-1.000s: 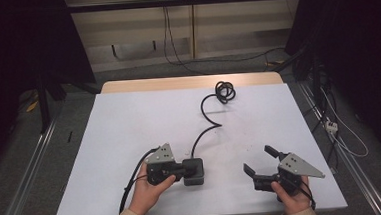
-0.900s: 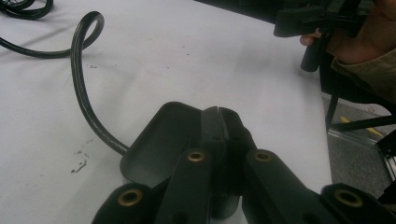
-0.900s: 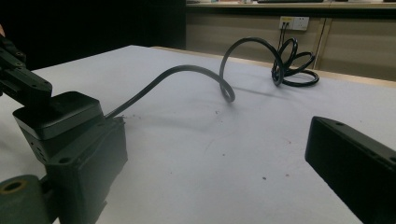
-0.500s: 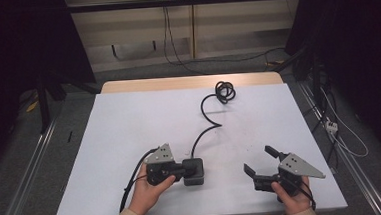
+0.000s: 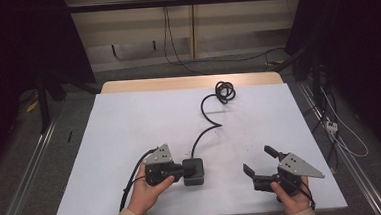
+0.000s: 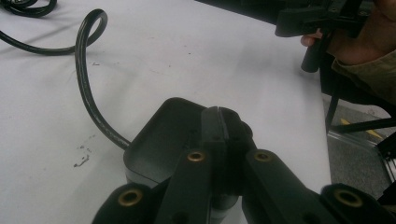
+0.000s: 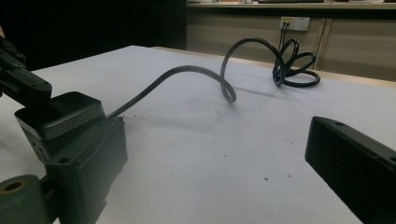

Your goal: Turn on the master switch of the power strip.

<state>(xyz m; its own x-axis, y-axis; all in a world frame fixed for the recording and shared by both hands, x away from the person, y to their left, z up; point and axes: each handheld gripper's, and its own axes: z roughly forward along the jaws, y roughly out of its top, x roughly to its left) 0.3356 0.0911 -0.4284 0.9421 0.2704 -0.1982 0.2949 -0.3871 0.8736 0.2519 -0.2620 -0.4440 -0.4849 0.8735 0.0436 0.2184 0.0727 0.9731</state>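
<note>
A black power adapter [image 5: 194, 171] lies on the white table [image 5: 129, 121] near its front edge. Its black cable [image 5: 206, 119] snakes away to a coil [image 5: 224, 91] at the far edge. My left gripper [image 5: 182, 172] is shut, jaws pressed together, with its tips over the adapter's top [image 6: 163, 135]; nothing shows between them. In the left gripper view the jaws' seam marks the left gripper [image 6: 218, 116]. My right gripper [image 5: 261, 162] is held open to the right of the adapter, apart from it. The right gripper view has the right gripper [image 7: 219, 177], the adapter [image 7: 60, 114] and the cable [image 7: 187, 72].
The white sheet has a few dark specks [image 5: 241, 144] between the grippers. The wooden table edge [image 5: 187, 82] shows at the back. Metal rails [image 5: 27, 172] run along the floor on both sides, and loose cables [image 5: 335, 123] lie on the floor at the right.
</note>
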